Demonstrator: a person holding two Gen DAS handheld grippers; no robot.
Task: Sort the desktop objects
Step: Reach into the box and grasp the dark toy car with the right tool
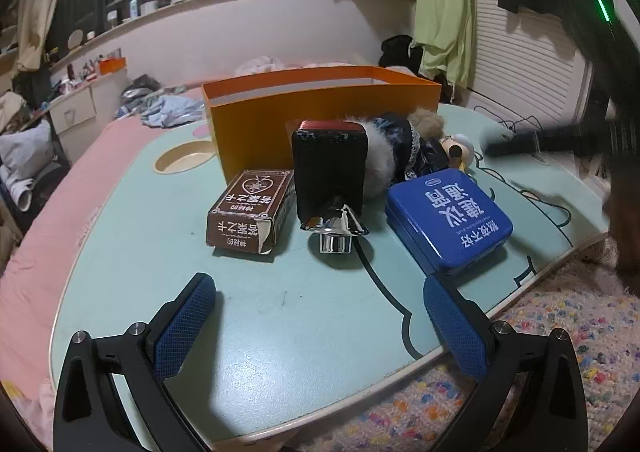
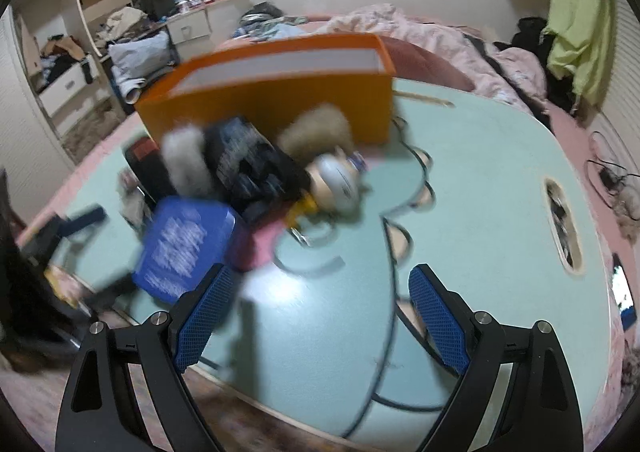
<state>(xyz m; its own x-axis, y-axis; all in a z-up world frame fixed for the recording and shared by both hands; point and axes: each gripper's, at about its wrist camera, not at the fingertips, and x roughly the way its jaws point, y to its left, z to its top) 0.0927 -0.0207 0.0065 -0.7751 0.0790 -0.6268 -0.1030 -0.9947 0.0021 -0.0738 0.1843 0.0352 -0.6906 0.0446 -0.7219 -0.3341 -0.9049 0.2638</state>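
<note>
Both tongs released: left tongs (image 1: 318,316), right tongs (image 2: 316,310); frame centre: card box (image 1: 250,212), black bottle (image 1: 330,176), blue tin (image 1: 448,216) front the orange box (image 1: 320,108)

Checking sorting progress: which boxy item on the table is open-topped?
The orange box at the back; the brown card box and blue tin are closed.

A lived-in bedroom is showing here: a lap table (image 1: 280,316) is sitting on a pink bed (image 1: 60,204), with clothes (image 1: 444,4) hanging and drawers (image 2: 188,26) overflowing behind.

Dim indoor light, glare on table (image 1: 280,332), right wrist view motion-blurred, fisheye-warped edges
</note>
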